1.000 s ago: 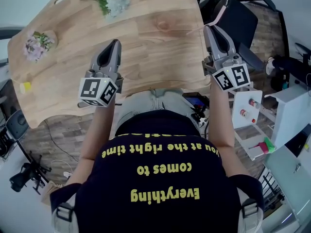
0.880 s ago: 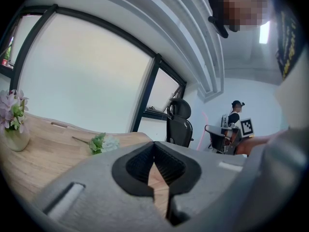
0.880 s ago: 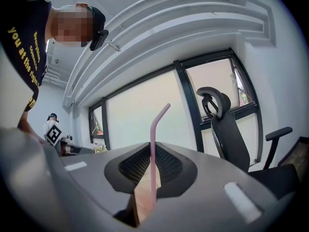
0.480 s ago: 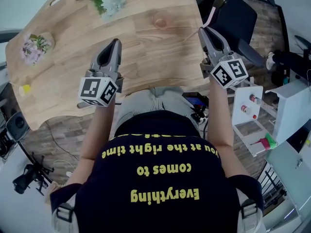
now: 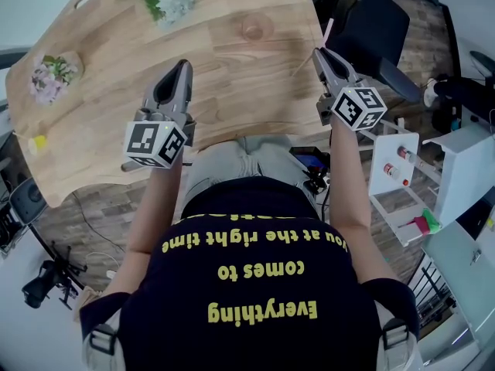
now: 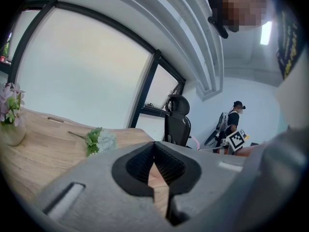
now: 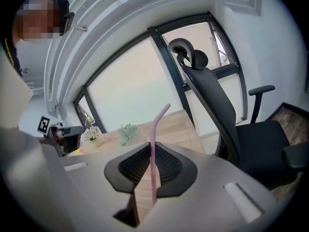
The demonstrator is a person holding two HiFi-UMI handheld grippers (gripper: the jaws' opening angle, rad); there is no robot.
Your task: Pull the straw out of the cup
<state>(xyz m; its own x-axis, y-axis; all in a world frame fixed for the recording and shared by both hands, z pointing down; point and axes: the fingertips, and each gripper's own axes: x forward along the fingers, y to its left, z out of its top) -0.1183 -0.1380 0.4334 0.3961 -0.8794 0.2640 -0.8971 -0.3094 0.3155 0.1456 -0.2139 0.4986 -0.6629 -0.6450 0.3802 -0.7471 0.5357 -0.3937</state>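
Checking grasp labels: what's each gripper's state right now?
Left gripper: closed, empty.
Right gripper: closed on the straw.

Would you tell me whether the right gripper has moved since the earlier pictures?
Yes. In the head view the right gripper, shut on the straw, has shifted left, away from the white rack toward the table.

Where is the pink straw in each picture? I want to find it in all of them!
Head view: the pink straw pokes up from the right gripper, at the right edge of the table.
Left gripper view: a small pink curve beside the chair, probably the straw.
Right gripper view: upright in the middle, pinched between the jaws.
Shared landmark: the black office chair.
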